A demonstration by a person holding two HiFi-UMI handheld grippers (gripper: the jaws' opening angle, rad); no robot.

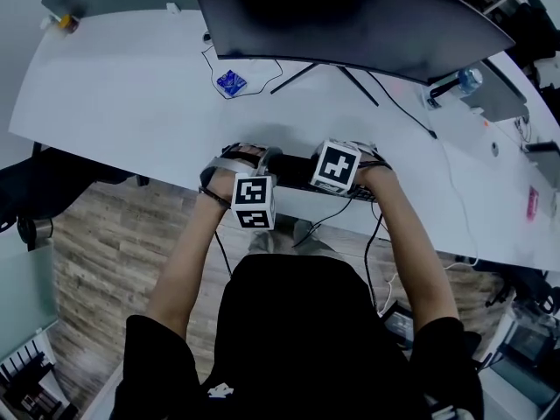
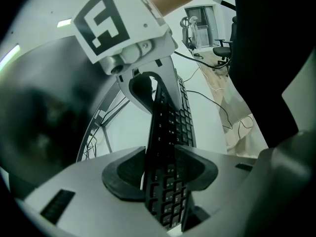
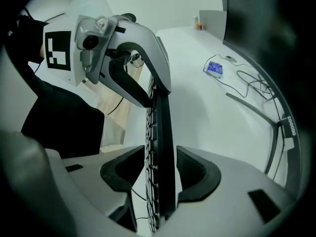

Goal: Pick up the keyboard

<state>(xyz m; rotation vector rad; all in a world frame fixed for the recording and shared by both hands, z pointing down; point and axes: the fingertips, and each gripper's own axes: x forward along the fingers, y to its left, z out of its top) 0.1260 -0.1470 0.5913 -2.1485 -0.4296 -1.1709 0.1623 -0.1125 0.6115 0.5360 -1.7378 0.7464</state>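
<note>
We see a slim black keyboard (image 2: 169,132) with low, flat keys in close rows and a thin dark edge. It sits at the near edge of the white tabletop (image 1: 131,94), in front of the stand of the curved monitor (image 1: 350,16) and just ahead of the person's body. Its long axis runs across the head view from left to right, one end at each gripper, roughly parallel to the tabletop's near edge. Both gripper views look along its length. It appears there as a narrow blade tipped up close to edge-on, with the key face turned toward the person and the plain back toward the monitor. The left gripper (image 2: 160,169) has its fingers (image 2: 123,174) clenched across the thickness of the keyboard's left end, and the dark pads press both faces. The right gripper (image 3: 160,174) clamps the right end the same way, its fingers (image 3: 197,174) against the two faces. We cannot tell whether the lower edge touches the tabletop. A small blue packet (image 1: 231,82) lies farther back on the tabletop, well apart from the keyboard.
</note>
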